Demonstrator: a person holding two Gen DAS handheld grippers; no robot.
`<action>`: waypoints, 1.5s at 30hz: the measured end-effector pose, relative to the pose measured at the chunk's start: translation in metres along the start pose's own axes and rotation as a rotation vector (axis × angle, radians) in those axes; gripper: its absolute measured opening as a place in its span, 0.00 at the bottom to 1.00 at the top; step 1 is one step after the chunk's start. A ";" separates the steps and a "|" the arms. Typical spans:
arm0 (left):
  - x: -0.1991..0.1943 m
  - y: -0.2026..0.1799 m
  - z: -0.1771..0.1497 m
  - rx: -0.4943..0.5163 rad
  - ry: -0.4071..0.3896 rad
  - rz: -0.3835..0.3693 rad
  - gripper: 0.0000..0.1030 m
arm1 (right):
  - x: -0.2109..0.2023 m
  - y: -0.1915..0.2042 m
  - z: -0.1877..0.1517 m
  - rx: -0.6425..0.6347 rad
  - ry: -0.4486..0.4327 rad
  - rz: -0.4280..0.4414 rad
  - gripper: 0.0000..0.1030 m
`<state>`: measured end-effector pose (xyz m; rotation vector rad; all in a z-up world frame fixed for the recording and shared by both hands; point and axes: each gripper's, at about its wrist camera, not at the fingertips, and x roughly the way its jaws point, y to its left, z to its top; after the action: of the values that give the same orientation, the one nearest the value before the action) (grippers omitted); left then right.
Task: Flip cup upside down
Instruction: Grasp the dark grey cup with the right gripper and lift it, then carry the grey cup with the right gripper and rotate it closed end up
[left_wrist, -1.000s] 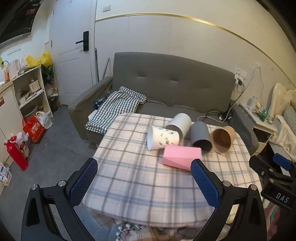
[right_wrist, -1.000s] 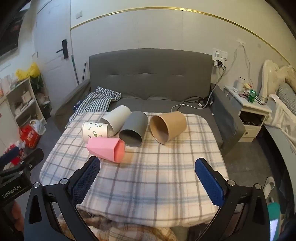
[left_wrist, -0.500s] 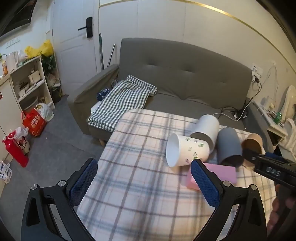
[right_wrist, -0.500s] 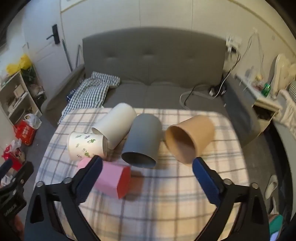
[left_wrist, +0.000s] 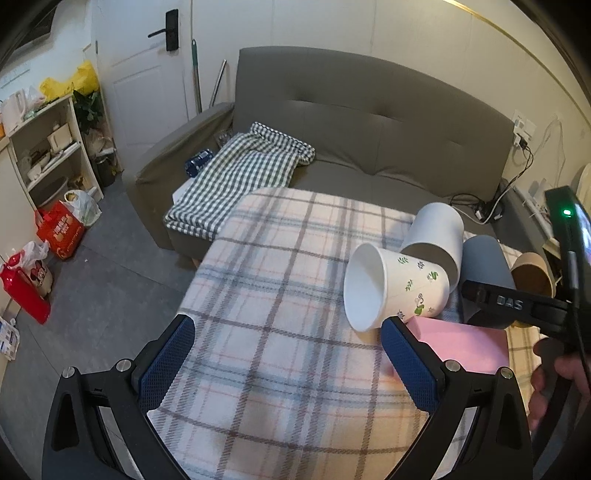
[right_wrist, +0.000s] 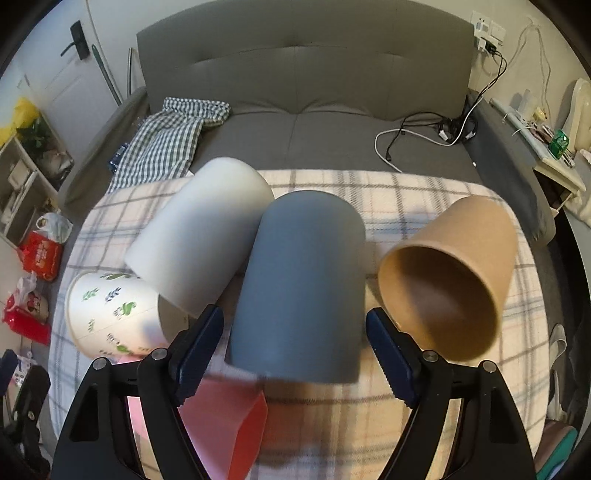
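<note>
Grey-blue cup (left_wrist: 482, 258): in the left wrist view, lay on its side on the plaid tablecloth (left_wrist: 277, 277), at the far right of the table, partly hidden behind black gripper hardware. Touched the plain white cup (left_wrist: 436, 232) on one side and sat just beside the brown cup (left_wrist: 532, 273) on the other, both also on their sides. Printed white cup (left_wrist: 399, 286): lay nearest the camera with its open mouth turned toward the left, its base end against the plain white cup. Pink box (left_wrist: 465, 343): lay flat just in front of the row of cups. Left gripper (left_wrist: 286, 328): held above the cloth with jaws spread wide, nothing between the blue pads, right pad close to the rim of the printed cup but apart from it. Grey sofa (left_wrist: 369, 110): stood behind the table with a checked cloth (left_wrist: 240, 173) draped over its seat. In the right wrist view, filled the centre of the frame: grey-blue cup on its side, base toward the sofa, open end toward the camera. Right gripper (right_wrist: 293, 325): positioned at that open end with jaws parted to roughly the cup's width, one pad on each side of the wall; contact between pads and cup could not be determined. Lay to the left, leaning against the grey-blue cup: plain white cup, with the printed cup below it. Lay to the right, mouth toward the camera and apart from the grey-blue cup: brown cup. Showed below the left finger: pink box.
</note>
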<state>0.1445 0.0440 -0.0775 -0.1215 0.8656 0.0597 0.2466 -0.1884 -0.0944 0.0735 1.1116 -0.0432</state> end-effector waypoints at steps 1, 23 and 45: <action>0.000 -0.001 0.000 -0.002 0.000 -0.004 1.00 | 0.004 0.000 0.001 -0.003 0.008 -0.016 0.73; -0.092 -0.024 -0.010 0.025 -0.126 0.000 1.00 | -0.121 -0.020 -0.049 -0.056 -0.234 0.047 0.70; -0.104 -0.063 -0.071 0.031 -0.006 -0.013 1.00 | -0.084 -0.038 -0.173 -0.105 -0.026 0.091 0.70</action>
<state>0.0296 -0.0280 -0.0387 -0.0981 0.8597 0.0347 0.0517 -0.2121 -0.0971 0.0298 1.0819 0.0953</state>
